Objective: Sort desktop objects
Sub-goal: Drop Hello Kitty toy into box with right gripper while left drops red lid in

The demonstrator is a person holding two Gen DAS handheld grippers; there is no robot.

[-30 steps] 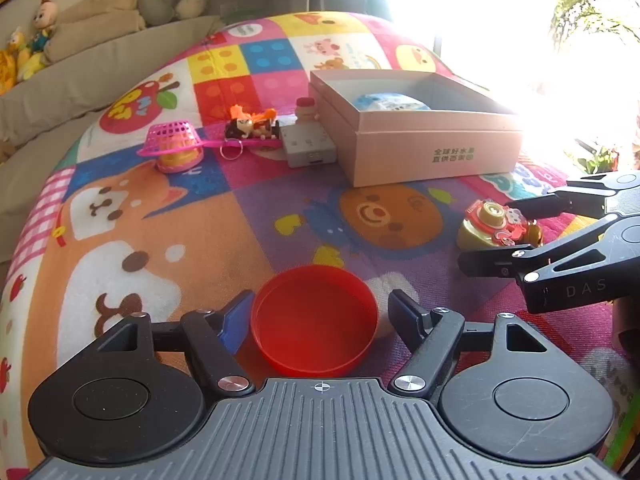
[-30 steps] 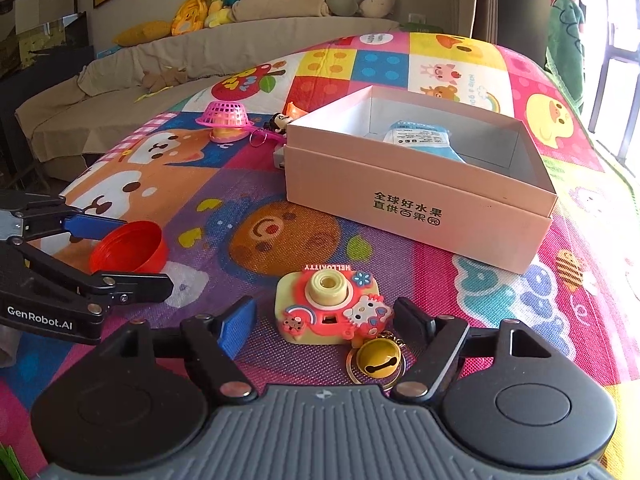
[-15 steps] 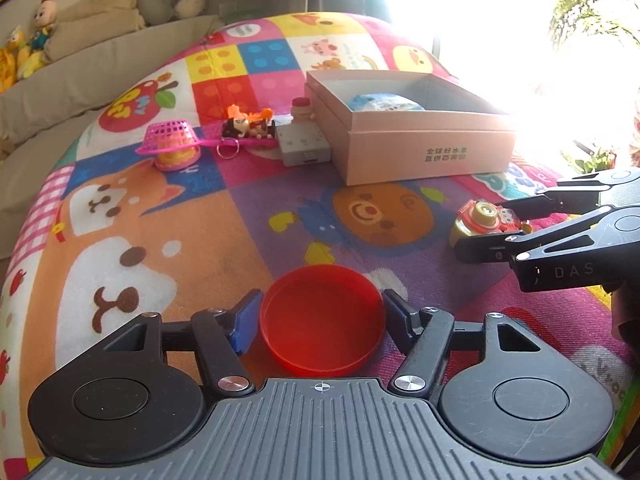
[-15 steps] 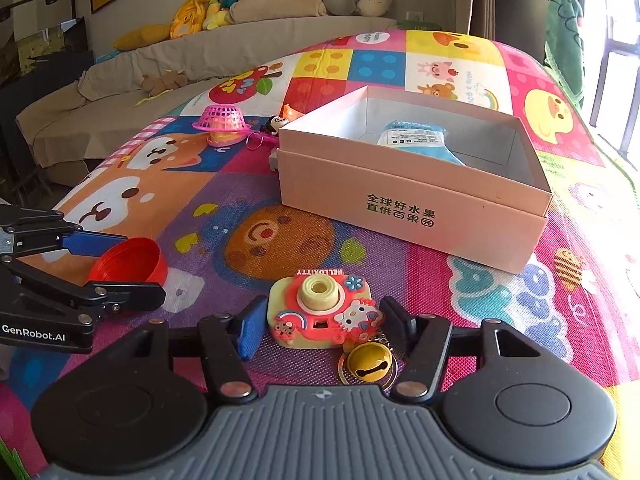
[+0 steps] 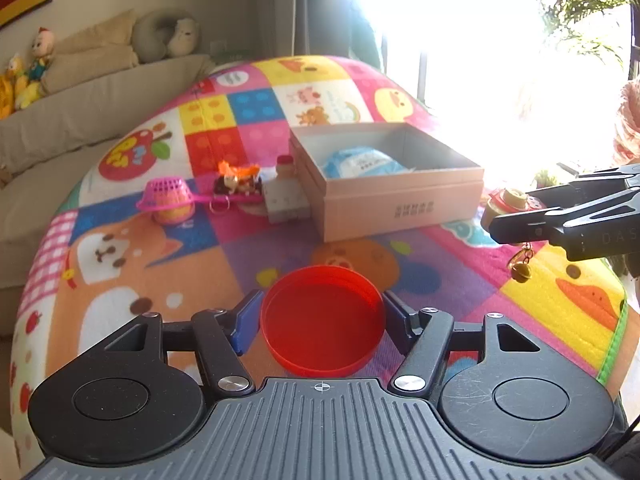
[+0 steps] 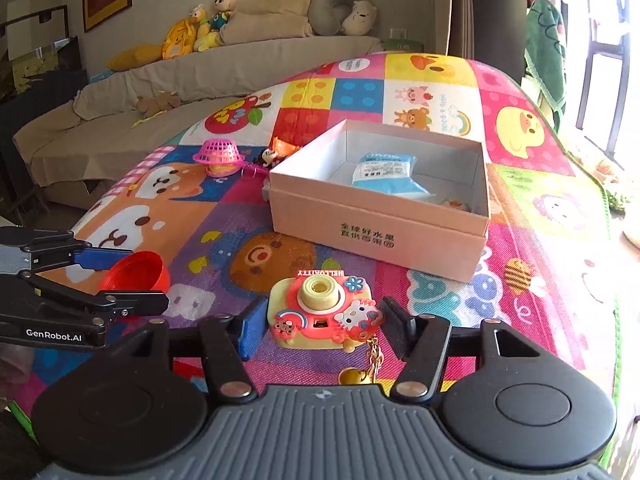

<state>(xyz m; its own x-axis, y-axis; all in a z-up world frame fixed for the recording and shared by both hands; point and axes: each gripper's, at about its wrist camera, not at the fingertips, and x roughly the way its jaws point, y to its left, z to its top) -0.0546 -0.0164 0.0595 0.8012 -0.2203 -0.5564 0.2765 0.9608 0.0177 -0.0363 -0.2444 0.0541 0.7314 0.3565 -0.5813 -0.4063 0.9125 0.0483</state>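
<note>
Red lid (image 5: 323,322): clamped at its rim between both pads of the left gripper (image 5: 320,316); a second ago the jaws stood wider around it as it lay on the mat, now it hangs clear of the mat, open side up.
Toy camera (image 6: 322,312): pinched by its sides in the right gripper (image 6: 320,322); jaws were wider a second ago and have since narrowed onto it; it is now raised, bell charm (image 6: 354,376) dangling below on its chain.
Play mat (image 6: 540,264): near edge now bare of both items.
Pink box (image 6: 376,236): open, mid-mat toward the right edge, a blue packet (image 6: 384,172) inside; judged the drop target.
Meaning: both grasps done, carry to box is next.
Far left corner: pink basket (image 5: 166,194), small figures (image 5: 238,178), white block (image 5: 286,200) still unsorted beside the box.
</note>
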